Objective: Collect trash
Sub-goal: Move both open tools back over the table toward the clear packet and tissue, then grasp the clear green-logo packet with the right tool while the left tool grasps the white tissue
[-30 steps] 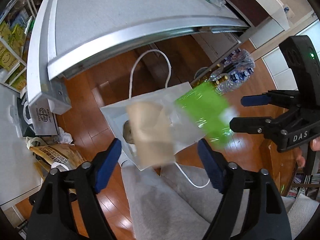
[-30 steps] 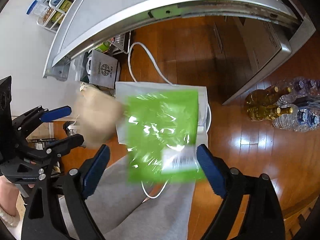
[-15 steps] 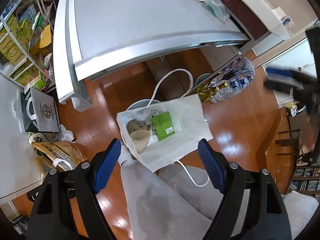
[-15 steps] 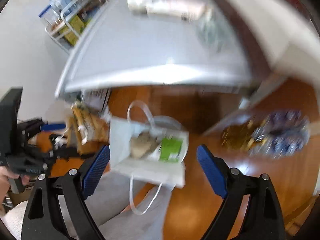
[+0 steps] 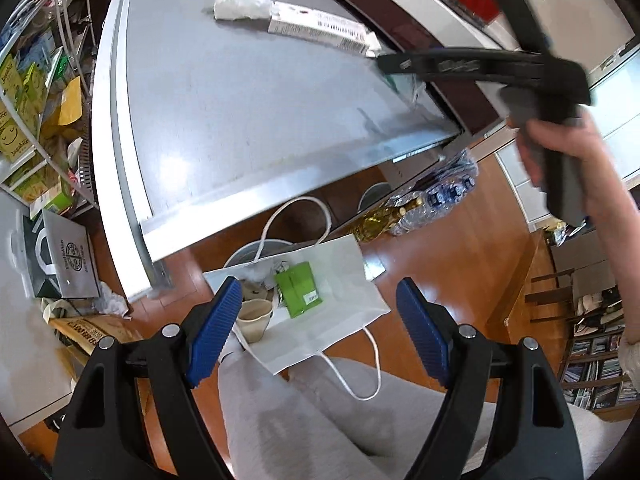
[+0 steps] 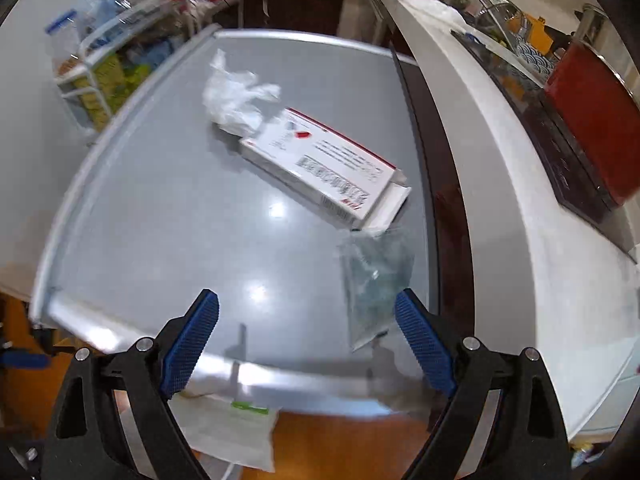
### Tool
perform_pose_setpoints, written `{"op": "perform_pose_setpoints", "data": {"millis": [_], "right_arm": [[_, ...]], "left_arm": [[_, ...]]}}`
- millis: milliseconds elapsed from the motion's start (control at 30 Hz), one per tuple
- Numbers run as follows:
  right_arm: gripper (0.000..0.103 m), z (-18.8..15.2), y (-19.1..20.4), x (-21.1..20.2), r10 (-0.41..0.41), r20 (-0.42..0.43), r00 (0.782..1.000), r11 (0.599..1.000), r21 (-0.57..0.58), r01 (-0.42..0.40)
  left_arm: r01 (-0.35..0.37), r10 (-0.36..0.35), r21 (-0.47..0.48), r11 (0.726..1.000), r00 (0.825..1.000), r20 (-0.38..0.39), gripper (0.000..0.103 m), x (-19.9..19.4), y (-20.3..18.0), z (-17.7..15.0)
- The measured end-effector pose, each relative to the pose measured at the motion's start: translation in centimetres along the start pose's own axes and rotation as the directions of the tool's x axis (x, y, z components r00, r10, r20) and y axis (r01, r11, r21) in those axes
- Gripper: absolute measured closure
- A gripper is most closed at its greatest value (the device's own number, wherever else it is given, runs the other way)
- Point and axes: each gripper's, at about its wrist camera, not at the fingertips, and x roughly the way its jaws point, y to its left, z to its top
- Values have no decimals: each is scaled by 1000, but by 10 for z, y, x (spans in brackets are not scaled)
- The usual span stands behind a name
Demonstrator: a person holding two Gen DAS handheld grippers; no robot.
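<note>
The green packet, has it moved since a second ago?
Yes. The green packet was in the air above the white paper bag; now it lies inside it, beside the paper cup.

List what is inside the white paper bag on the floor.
In the white paper bag: a green packet, a beige paper cup and crumpled scraps. Anything beneath them is covered.
</note>
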Motion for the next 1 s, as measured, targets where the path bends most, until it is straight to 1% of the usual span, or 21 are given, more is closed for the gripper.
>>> {"op": "perform_pose_setpoints", "data": {"millis": [100, 167, 233, 267, 367, 433, 500, 533, 600, 667, 700, 767, 833, 867, 933, 1000], "right_arm": [[15, 6, 1, 16, 3, -30, 1000, 1000, 22, -3], [15, 9, 1, 25, 54, -55, 997, 997, 65, -50], [15, 8, 3, 31, 128, -71, 989, 987, 107, -120], [15, 8, 8, 31, 160, -68, 985, 983, 105, -152], [15, 7, 29, 21, 192, -49, 980, 981, 37, -190], [15, 5, 40, 11, 188, -27, 982, 982, 1, -188], [15, 5, 43, -2, 155, 7, 988, 988, -18, -155], [15, 5, 40, -8, 129, 26, 991, 992, -8, -129], [15, 6, 27, -16, 102, 45, 994, 994, 38, -103], [15, 6, 10, -16, 74, 43, 996, 994, 72, -77], [15, 6, 7, -14, 75, 39, 996, 994, 73, -78], [15, 7, 1, -6, 101, 11, 995, 993, 66, -102], [15, 9, 0, 2, 177, 0, 984, 983, 44, -176], [15, 9, 0, 5, 193, -13, 981, 981, 34, -192], [15, 11, 4, 12, 199, -30, 980, 980, 14, -199], [15, 14, 9, 17, 227, -48, 973, 974, 8, -227]], "left_arm": [[4, -4, -1, 1000, 1000, -3, 23, -2, 6, 4], [-4, 4, -1, 1000, 1000, -8, 23, -2, 10, 7], [-7, 7, -7, 1000, 1000, -17, 23, -1, 17, 10], [-7, 7, -10, 1000, 1000, -20, 23, -1, 19, 11], [-6, 5, -21, 1000, 1000, -31, 23, -2, 28, 15], [-11, 11, -23, 1000, 999, -40, 23, -2, 31, 18], [-20, 19, -19, 1000, 999, -45, 23, -2, 32, 20], [-23, 22, -17, 1000, 999, -45, 23, -3, 33, 22], [-21, 20, -17, 1000, 999, -44, 23, -4, 34, 24], [-14, 14, -17, 1000, 999, -43, 23, -5, 38, 28], [-9, 9, -16, 1000, 999, -42, 23, -6, 38, 30], [8, -8, -12, 1000, 999, -41, 23, -6, 38, 35], [18, -18, 0, 1000, 999, -41, 23, -4, 38, 40], [21, -21, 10, 1000, 999, -41, 23, -4, 37, 42], [28, -27, 22, 999, 999, -37, 23, -4, 37, 46], [36, -35, 26, 999, 999, -34, 23, -4, 37, 50]]}}
